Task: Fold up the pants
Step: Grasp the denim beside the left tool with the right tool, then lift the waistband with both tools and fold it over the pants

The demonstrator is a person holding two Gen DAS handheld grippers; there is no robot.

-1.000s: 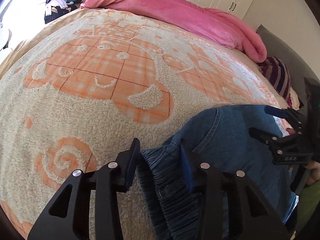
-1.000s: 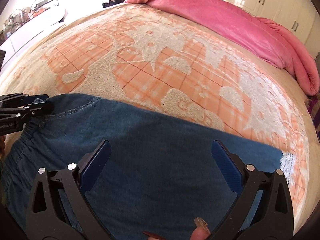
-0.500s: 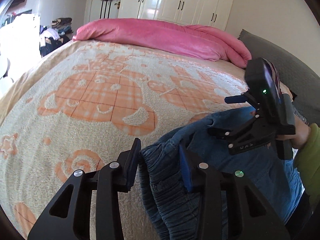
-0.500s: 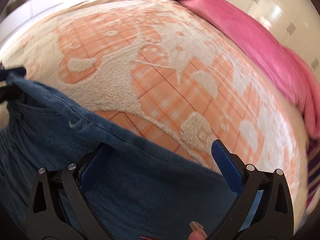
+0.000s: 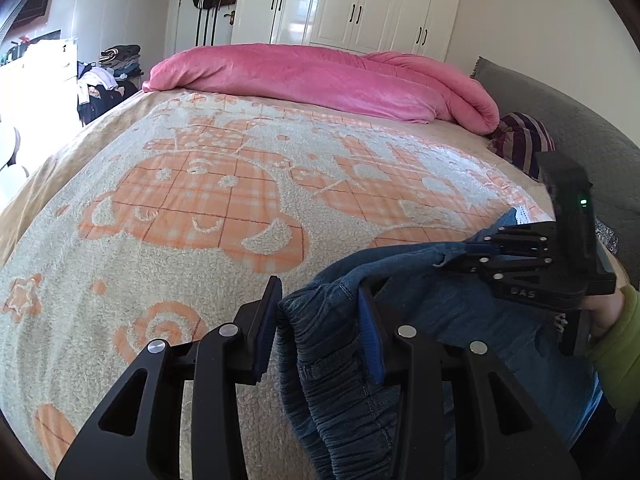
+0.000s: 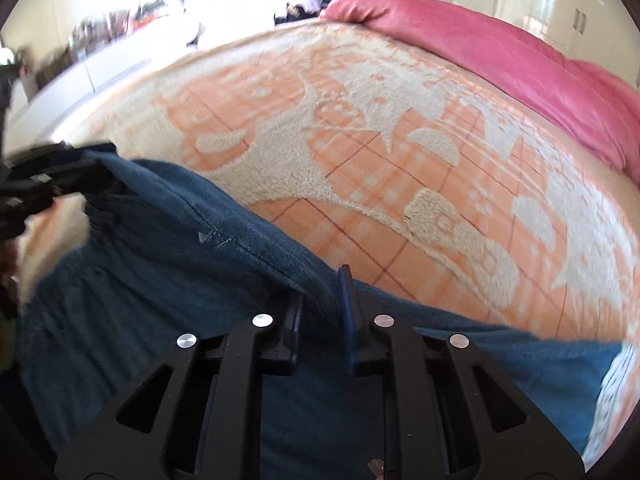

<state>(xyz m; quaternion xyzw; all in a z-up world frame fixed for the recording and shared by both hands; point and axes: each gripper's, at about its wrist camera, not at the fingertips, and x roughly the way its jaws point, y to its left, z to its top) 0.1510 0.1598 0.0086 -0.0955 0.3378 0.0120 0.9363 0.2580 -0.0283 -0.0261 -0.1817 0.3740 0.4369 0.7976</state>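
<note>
Blue denim pants (image 5: 432, 312) with an elastic waistband lie at the near edge of the bed. My left gripper (image 5: 320, 316) is shut on the gathered waistband (image 5: 320, 360) and holds it lifted. My right gripper (image 6: 322, 300) is shut on the pants' far edge (image 6: 256, 240) further along, raising a fold off the blanket. In the left wrist view the right gripper (image 5: 472, 254) shows at the right, pinching the denim. In the right wrist view the left gripper (image 6: 96, 160) shows at the far left on the waistband.
The bed carries a cream and orange fleece blanket (image 5: 208, 200). A rolled pink duvet (image 5: 320, 76) lies along the far side. A striped cushion (image 5: 520, 140) and a grey headboard (image 5: 560, 120) are at the right. Clothes are piled (image 5: 108, 76) beyond the far left corner.
My right gripper has closed from wide open onto the pants' far edge and lifted it. My left gripper has risen with the waistband, tilting its view up toward the wardrobes.
</note>
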